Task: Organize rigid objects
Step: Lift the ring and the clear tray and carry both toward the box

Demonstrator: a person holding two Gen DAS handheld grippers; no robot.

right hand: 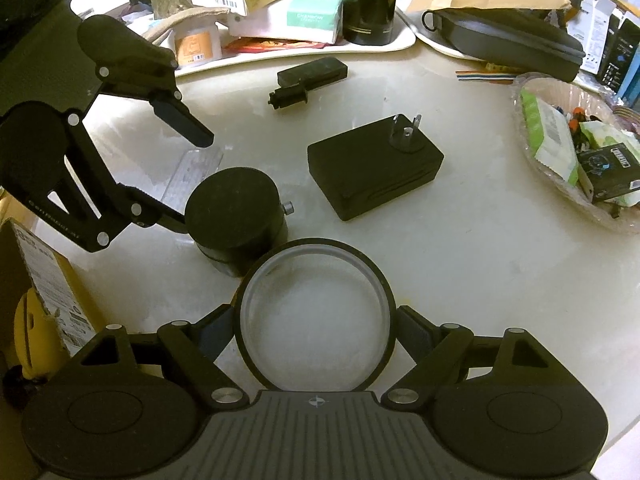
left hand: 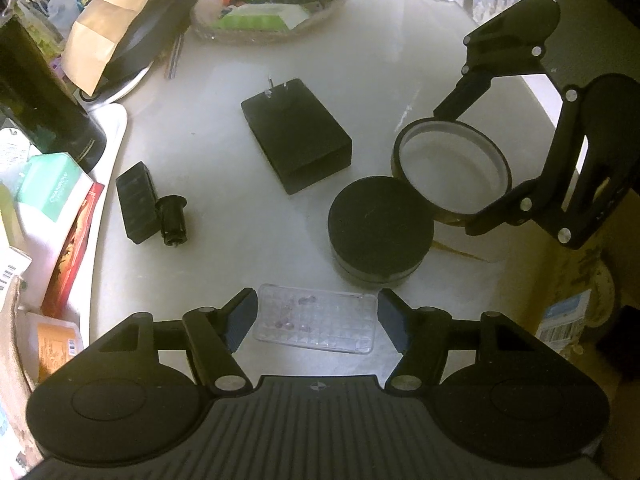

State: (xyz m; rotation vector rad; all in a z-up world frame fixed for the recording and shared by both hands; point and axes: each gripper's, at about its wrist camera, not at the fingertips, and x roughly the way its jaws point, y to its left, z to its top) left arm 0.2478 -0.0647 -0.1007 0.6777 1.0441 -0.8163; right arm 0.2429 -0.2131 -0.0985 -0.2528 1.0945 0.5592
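Note:
My left gripper (left hand: 316, 322) is open with a clear plastic tray (left hand: 316, 323) lying on the table between its fingers; it also shows in the right wrist view (right hand: 188, 172). My right gripper (right hand: 315, 326) is shut on a roll of tape (right hand: 316, 312), which also shows in the left wrist view (left hand: 452, 168). A black round container (left hand: 380, 228) stands beside the tape. A black power adapter (left hand: 298, 132) lies with its prongs up. A small black block with a stubby plug (left hand: 148, 208) lies at left.
A white tray (left hand: 116, 128) at left holds a dark bottle (left hand: 36, 80), boxes and packets. A wrapped basket (right hand: 576, 148) of packets sits at the far side. A black case (right hand: 508, 40) under a brown bag lies on a plate. A cardboard box (right hand: 44, 280) stands off the table edge.

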